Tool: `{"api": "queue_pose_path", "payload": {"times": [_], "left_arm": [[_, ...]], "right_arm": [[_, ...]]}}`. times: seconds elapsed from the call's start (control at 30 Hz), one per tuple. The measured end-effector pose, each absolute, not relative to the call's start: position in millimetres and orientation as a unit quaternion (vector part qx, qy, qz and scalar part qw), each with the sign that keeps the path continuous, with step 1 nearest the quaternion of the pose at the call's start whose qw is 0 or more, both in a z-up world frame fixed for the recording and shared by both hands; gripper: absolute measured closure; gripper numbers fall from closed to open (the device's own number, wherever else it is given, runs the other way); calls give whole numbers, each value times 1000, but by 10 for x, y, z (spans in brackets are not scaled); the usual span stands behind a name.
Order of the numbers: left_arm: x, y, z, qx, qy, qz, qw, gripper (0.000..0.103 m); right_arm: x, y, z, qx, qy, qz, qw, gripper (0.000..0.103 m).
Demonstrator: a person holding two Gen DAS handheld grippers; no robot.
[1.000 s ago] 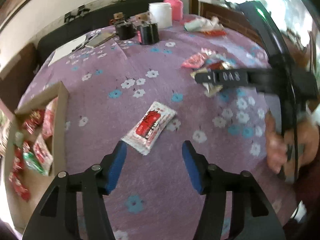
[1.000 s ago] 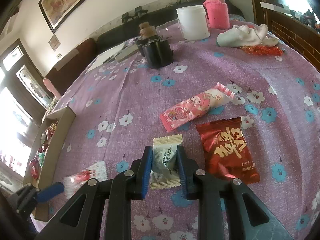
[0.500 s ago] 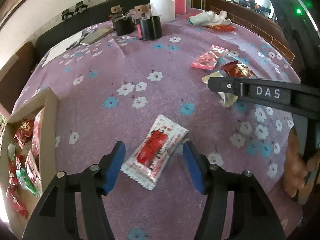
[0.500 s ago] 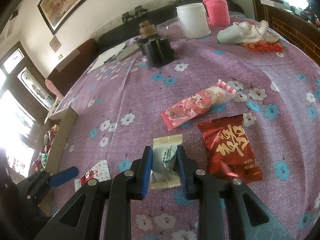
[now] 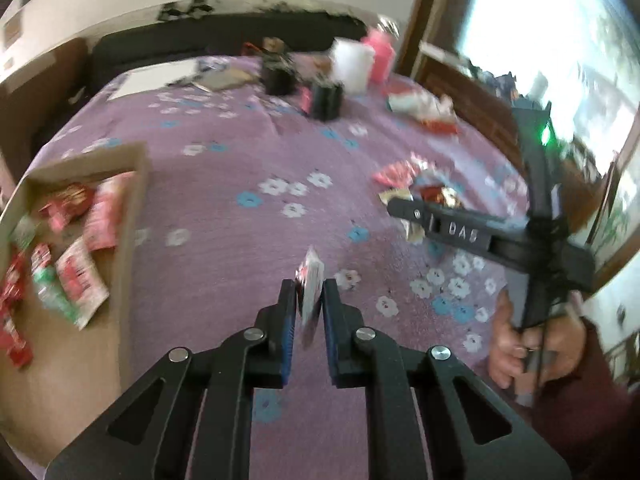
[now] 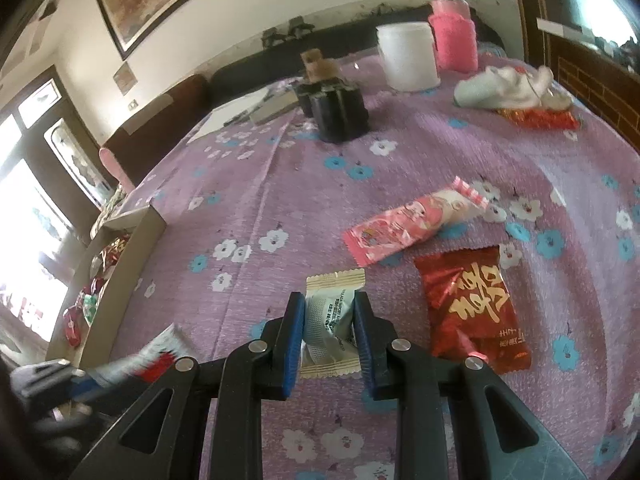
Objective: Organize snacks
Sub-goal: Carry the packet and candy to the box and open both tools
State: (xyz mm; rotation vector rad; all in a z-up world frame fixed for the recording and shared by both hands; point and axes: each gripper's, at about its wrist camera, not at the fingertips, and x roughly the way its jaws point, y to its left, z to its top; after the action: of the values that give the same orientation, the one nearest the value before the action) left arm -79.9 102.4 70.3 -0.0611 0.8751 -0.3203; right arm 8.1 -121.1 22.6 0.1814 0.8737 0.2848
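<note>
While both grippers tilt down over the purple flowered cloth (image 6: 280, 168), the left gripper (image 5: 309, 304) has just clamped its jaws on a red-and-white snack packet (image 5: 310, 280), held edge-on and clear of the cloth. Left of those jaws sits the cardboard box (image 5: 132, 208) of snacks. The right gripper (image 6: 329, 320) pinches a grey-and-cream packet (image 6: 330, 308); right of its jaws lies a red foil packet (image 6: 472, 304), ahead a pink packet (image 6: 404, 226)

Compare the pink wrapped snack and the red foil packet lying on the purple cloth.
The pink snack is long and narrow; the red foil packet is broader. The pink snack bears a cartoon print, the red foil packet gold lettering. Both lie flat and loose, near but apart.
</note>
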Motion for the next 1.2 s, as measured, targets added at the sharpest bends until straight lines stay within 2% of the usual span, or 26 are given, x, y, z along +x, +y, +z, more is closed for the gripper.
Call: {"api": "queue_pose_path", "payload": {"times": [0.37, 0.57, 0.93, 1.2], "left_arm": [[-1135, 1607, 977, -96, 378, -147, 909, 93], [-1300, 1979, 1127, -112, 352, -106, 923, 93], [-1373, 2802, 783, -159, 389, 13, 907, 93], [-1286, 3010, 525, -178, 422, 38, 888, 92]], "right_arm": [[-50, -1044, 247, 59, 416, 133, 898, 78], [-236, -875, 430, 87, 421, 191, 883, 78], [-486, 318, 673, 38, 428, 317, 846, 78], [-640, 1134, 620, -21, 440, 353, 826, 79]]}}
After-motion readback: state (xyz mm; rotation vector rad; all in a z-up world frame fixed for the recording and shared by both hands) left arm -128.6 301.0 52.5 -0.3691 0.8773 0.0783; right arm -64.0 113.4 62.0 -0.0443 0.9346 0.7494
